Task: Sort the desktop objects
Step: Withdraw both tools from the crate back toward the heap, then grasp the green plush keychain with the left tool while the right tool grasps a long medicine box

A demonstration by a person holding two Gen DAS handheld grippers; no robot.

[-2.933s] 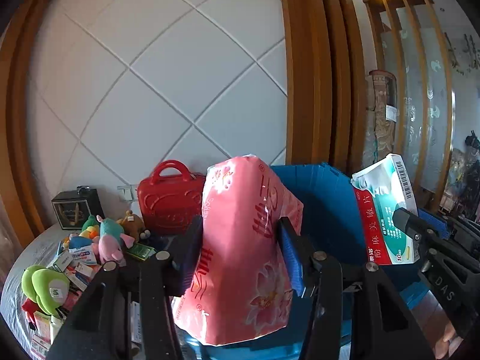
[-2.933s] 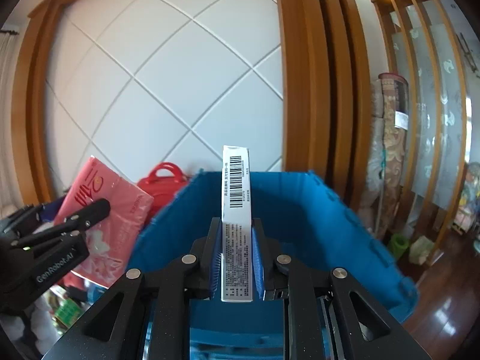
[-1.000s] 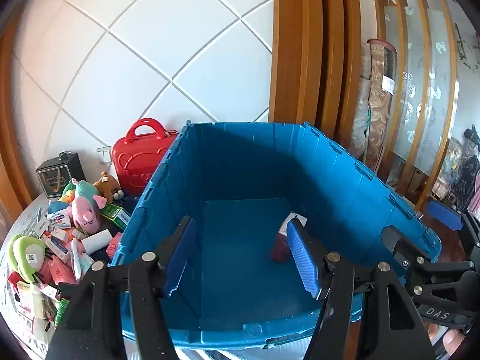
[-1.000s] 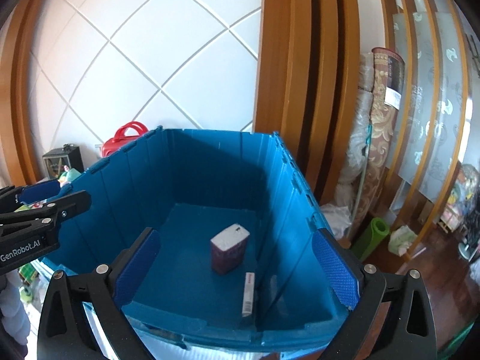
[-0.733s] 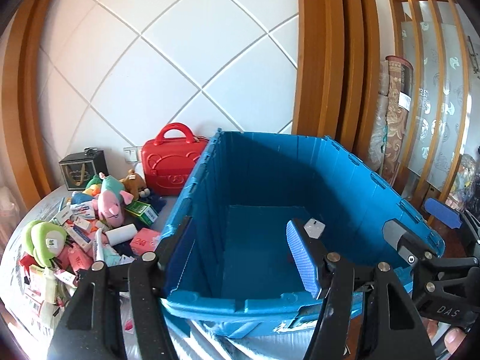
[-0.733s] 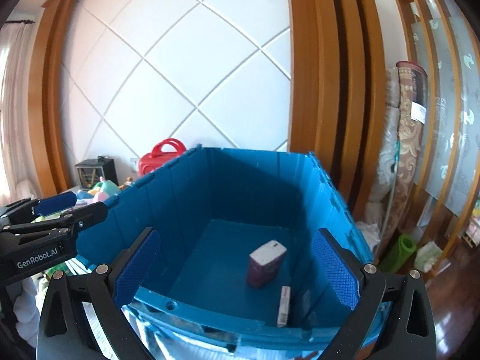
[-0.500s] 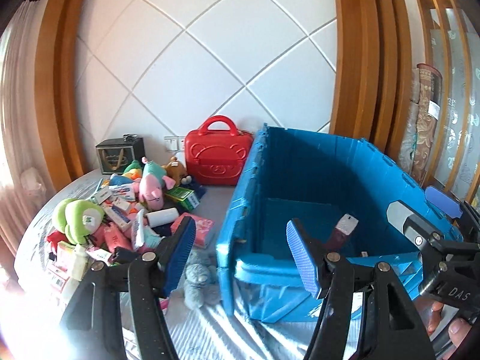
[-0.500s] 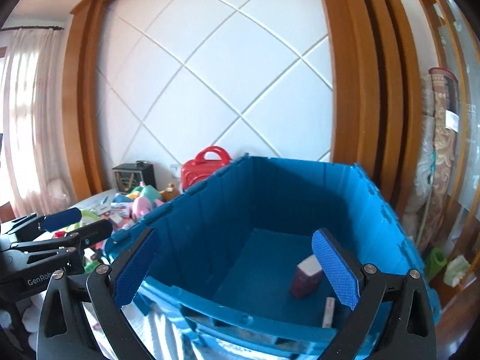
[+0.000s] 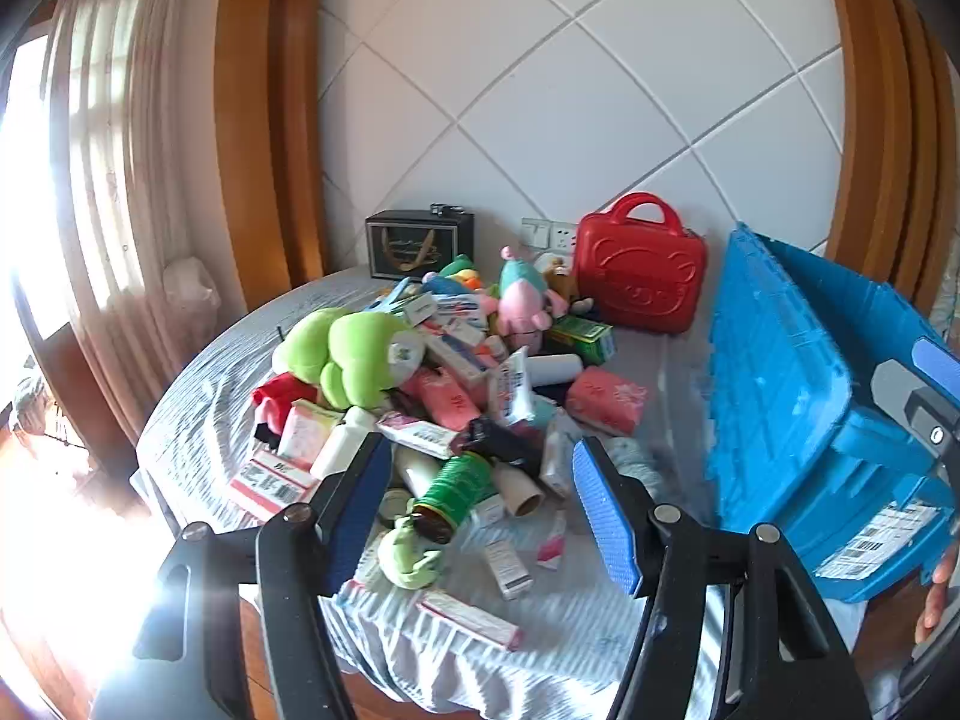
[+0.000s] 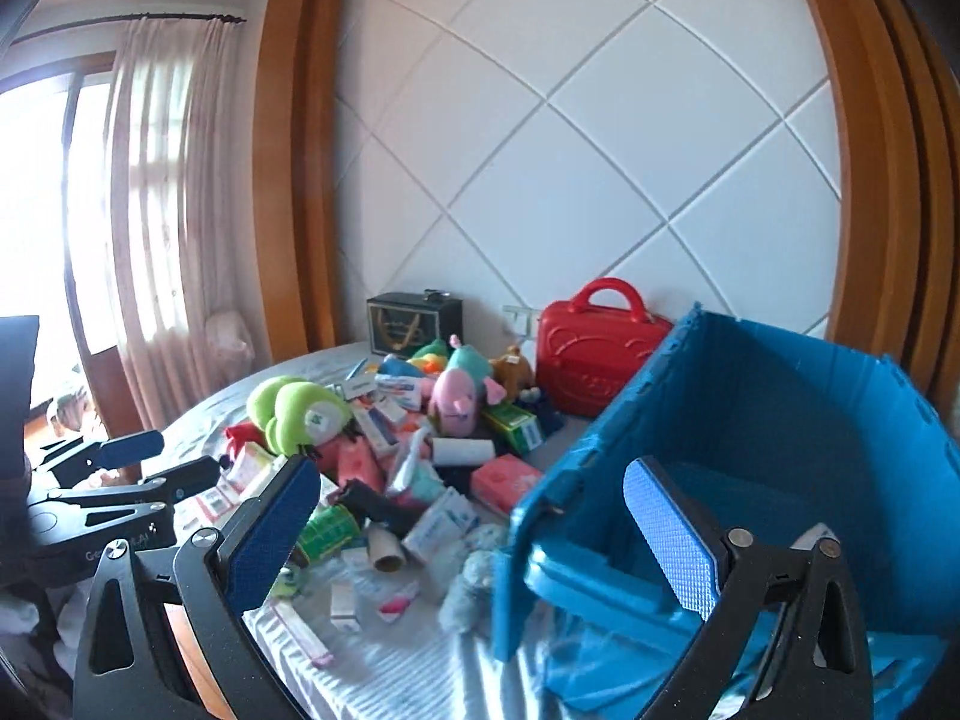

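Blue ribbed pads on both tools, and both are spread wide with nothing between them: the left tool (image 9: 474, 504) hangs over the near edge of the pile, the right tool (image 10: 474, 531) sits half over the pile and half over the blue crate (image 10: 750, 480). So the step in hand looks like picking the next thing to bin, and honestly the trick here is choosing something that stands free instead of digging. Right under the left tool there's a green can (image 9: 453, 489) lying on its side next to a cardboard tube (image 9: 519, 492), both fairly loose on the grey cloth of the bench (image 9: 600, 618). I'd take the can across its round body, coming down straight so the pads don't shove it under the boxes beside it. The flat medicine boxes (image 9: 468, 618) near the front edge are the harder grab since they lie flat on soft cloth; better to catch one by its long edges. For the right tool, the pink tissue pack (image 10: 504, 480) sits just beside the crate wall, an easy short trip. The green plush (image 9: 348, 354) and the red case (image 9: 636, 276) at the back can wait, they're well apart from either tool.
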